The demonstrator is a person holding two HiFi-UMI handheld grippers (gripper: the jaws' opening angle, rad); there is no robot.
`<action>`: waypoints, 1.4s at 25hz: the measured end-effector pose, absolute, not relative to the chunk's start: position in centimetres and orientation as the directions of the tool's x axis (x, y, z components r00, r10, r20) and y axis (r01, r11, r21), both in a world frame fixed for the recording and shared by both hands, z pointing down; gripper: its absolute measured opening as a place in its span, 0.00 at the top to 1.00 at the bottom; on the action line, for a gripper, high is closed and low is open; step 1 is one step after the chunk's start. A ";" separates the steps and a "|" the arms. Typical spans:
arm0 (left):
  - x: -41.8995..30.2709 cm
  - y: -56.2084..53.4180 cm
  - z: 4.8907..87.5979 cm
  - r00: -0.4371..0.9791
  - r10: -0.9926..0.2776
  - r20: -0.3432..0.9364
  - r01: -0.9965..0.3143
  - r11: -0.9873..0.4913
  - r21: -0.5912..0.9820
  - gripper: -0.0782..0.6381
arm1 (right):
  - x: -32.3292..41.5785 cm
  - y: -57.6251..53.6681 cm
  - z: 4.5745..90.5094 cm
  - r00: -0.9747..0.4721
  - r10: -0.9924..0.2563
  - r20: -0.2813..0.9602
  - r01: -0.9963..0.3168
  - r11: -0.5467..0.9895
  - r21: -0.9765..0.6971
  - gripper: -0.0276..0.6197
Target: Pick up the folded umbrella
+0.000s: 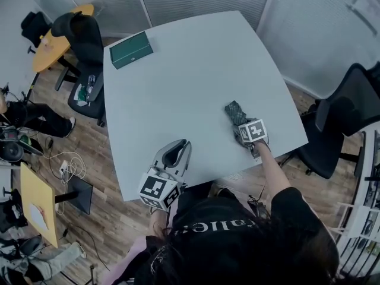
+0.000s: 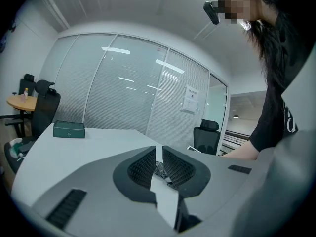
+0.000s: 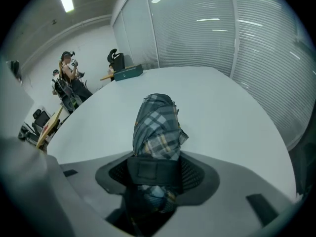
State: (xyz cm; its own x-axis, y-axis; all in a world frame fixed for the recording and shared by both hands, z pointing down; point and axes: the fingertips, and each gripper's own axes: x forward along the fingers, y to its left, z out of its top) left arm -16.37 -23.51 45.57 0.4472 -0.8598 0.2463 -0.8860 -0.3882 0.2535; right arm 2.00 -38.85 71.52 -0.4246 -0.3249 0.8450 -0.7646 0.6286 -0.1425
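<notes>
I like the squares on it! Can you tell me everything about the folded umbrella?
The folded umbrella is grey-green plaid cloth with yellow lines, wrapped into a short bundle by a black strap. It lies on the pale table near its right edge, and the right gripper clamps its near end.

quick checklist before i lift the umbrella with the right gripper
1. Folded umbrella between the right gripper jaws: ok.
2. Pads against both of its sides, at the strap: ok.
3. Grip near the umbrella's middle: not ok; it is held at its near end, with most of it sticking out ahead, so it may droop.
4. Left gripper out of the way: ok; empty, by the table's near edge.
5. Nothing close beside the umbrella: ok; the green box sits at the far corner.
6. Far end already off the table: cannot tell.
</notes>
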 end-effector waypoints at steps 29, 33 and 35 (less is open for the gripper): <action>-5.9 -14.3 43.9 0.466 -0.856 0.226 -0.880 -0.422 0.217 0.82 | 6.6 -21.3 49.1 -0.758 -0.512 0.403 -0.652 0.601 -0.462 0.59; -4.0 -11.7 44.2 0.458 -0.857 0.236 -0.884 -0.412 0.218 0.82 | 7.7 -18.3 49.2 -0.776 -0.491 0.395 -0.630 0.608 -0.482 0.59; -3.4 -10.4 44.4 0.451 -0.858 0.246 -0.889 -0.405 0.216 0.82 | 8.0 -16.9 49.1 -0.787 -0.478 0.389 -0.617 0.614 -0.493 0.59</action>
State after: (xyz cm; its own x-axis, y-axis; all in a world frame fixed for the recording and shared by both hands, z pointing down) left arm -3.43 -10.43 44.45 0.4506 -0.8580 0.2464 -0.8886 -0.4048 0.2156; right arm 7.99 -16.93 49.14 -0.7873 -0.4782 0.3892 -0.6165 0.6138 -0.4930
